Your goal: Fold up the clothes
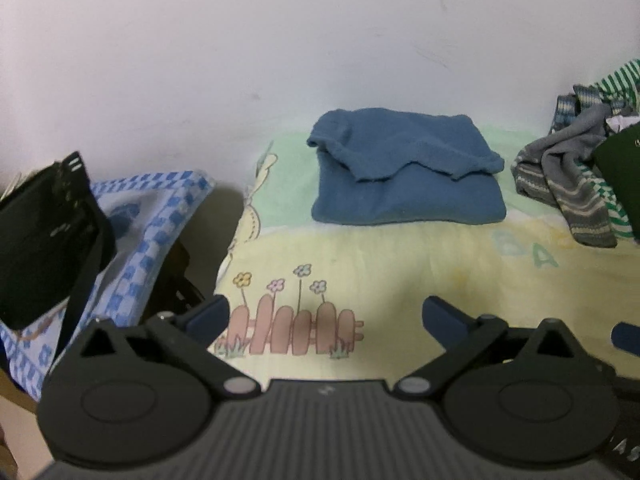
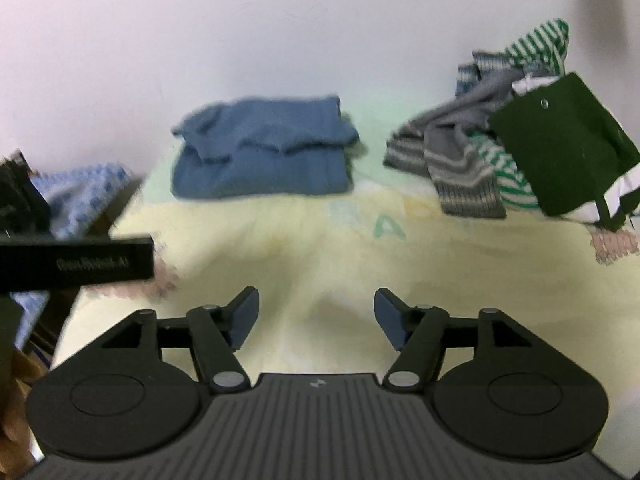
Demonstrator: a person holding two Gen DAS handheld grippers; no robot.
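Note:
A folded blue garment (image 1: 404,172) (image 2: 264,152) lies on the pale yellow and green sheet (image 1: 400,264) (image 2: 360,248) near the wall. A heap of unfolded clothes (image 1: 576,176) (image 2: 480,160), grey striped, green striped and dark green, sits at the right by the wall. My left gripper (image 1: 326,320) hovers open over the sheet's flower-and-fence print, holding nothing. My right gripper (image 2: 316,316) is open too, empty, above bare sheet in front of the blue garment. Part of the left gripper's black body (image 2: 76,266) shows at the right wrist view's left edge.
A blue checked cloth (image 1: 132,240) (image 2: 80,184) with a black bag (image 1: 44,240) on it lies at the left. A white wall (image 1: 320,40) runs close behind everything. The sheet's left edge drops off beside the checked cloth.

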